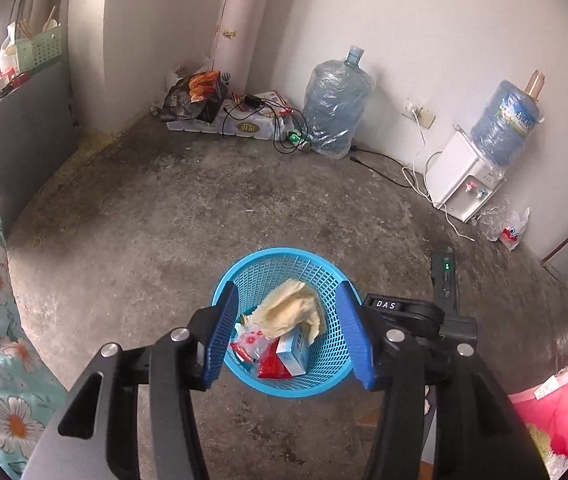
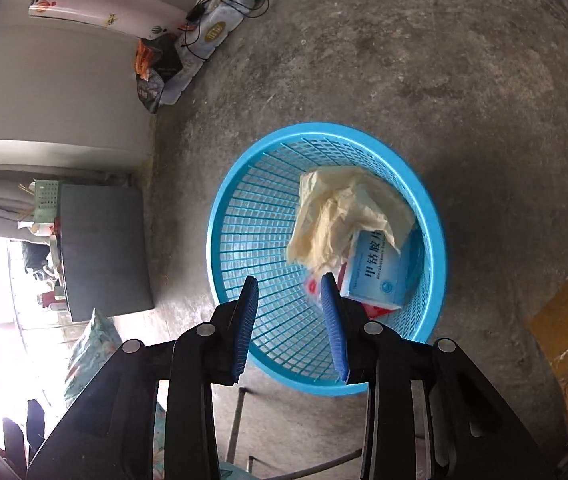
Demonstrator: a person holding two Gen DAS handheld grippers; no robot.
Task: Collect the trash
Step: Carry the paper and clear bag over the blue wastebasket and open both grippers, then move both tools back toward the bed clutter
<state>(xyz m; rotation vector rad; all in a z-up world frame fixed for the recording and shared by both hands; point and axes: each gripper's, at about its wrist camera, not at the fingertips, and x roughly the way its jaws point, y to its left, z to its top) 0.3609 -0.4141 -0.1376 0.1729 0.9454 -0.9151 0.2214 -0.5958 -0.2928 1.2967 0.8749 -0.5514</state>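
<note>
In the left wrist view, the left gripper (image 1: pixel 288 334) hangs with jaws apart, empty, at lower centre over the blue basket (image 1: pixel 325 376) (crumpled paper (image 1: pixel 289 312) and a carton (image 1: pixel 293 350) inside). The right gripper (image 2: pixel 291 322), also parted and empty, sits at lower centre of its own view above the basket's near rim.

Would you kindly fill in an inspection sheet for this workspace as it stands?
Surface: bare concrete floor, stained and dusty.
Job's things: blue mesh basket upright on the floor, holding a crumpled cream tissue, a light blue medicine box and a red wrapper.
Clutter: snack bag on a flat white pack in the corner; clear plastic bag beside the dispenser.
Grippers: left gripper and right gripper both above the basket, jaws apart, holding nothing.
Cables: black cable looped on the corner pack; white cable from the wall socket.
Surroundings: wrapped water jug, water dispenser, white walls.
</note>
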